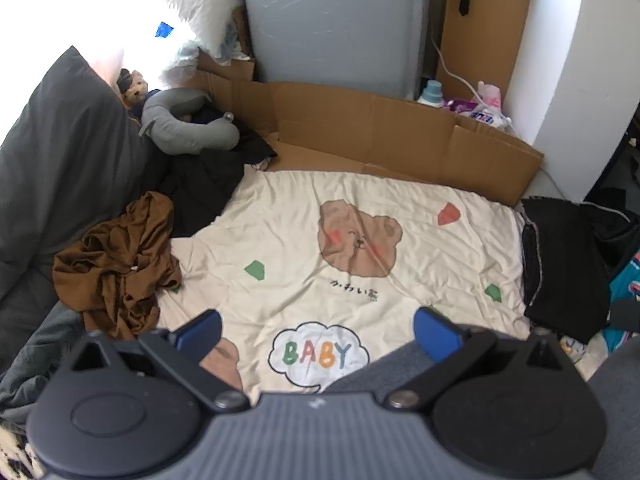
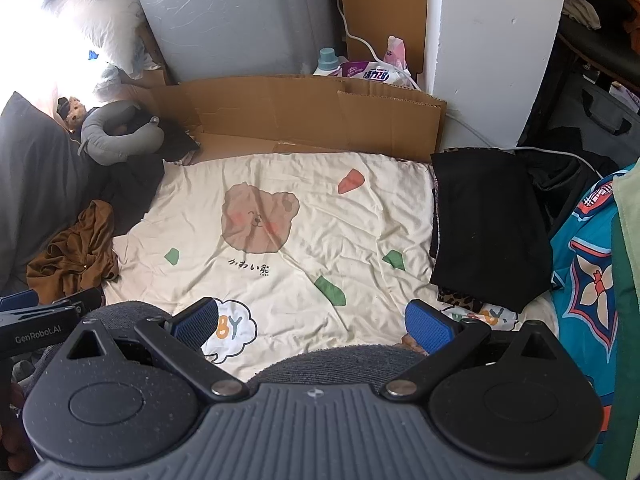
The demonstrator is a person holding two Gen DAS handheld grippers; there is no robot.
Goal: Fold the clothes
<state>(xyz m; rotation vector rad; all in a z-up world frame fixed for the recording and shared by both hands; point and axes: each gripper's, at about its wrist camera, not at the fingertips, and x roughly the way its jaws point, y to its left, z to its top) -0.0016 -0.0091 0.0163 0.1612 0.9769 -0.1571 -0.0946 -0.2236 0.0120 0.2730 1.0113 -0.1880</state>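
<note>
A crumpled brown garment (image 1: 120,264) (image 2: 76,252) lies in a heap at the left edge of a cream bear-print blanket (image 1: 304,216) (image 2: 288,208). A folded black garment (image 1: 564,264) (image 2: 488,228) rests flat at the blanket's right side. My left gripper (image 1: 318,330) hangs open over the near part of the blanket, nothing between its blue pads. My right gripper (image 2: 314,328) is also open and empty, above the near edge. The left gripper's body (image 2: 36,320) shows at the far left of the right wrist view.
Flattened cardboard (image 1: 380,132) (image 2: 300,116) stands along the blanket's far edge. A grey pillow (image 1: 52,160), a grey neck pillow (image 1: 188,128) and dark clothes sit at the left. Bottles (image 2: 332,62) and a white pillar (image 2: 488,52) stand behind. A teal patterned cloth (image 2: 588,272) is at right.
</note>
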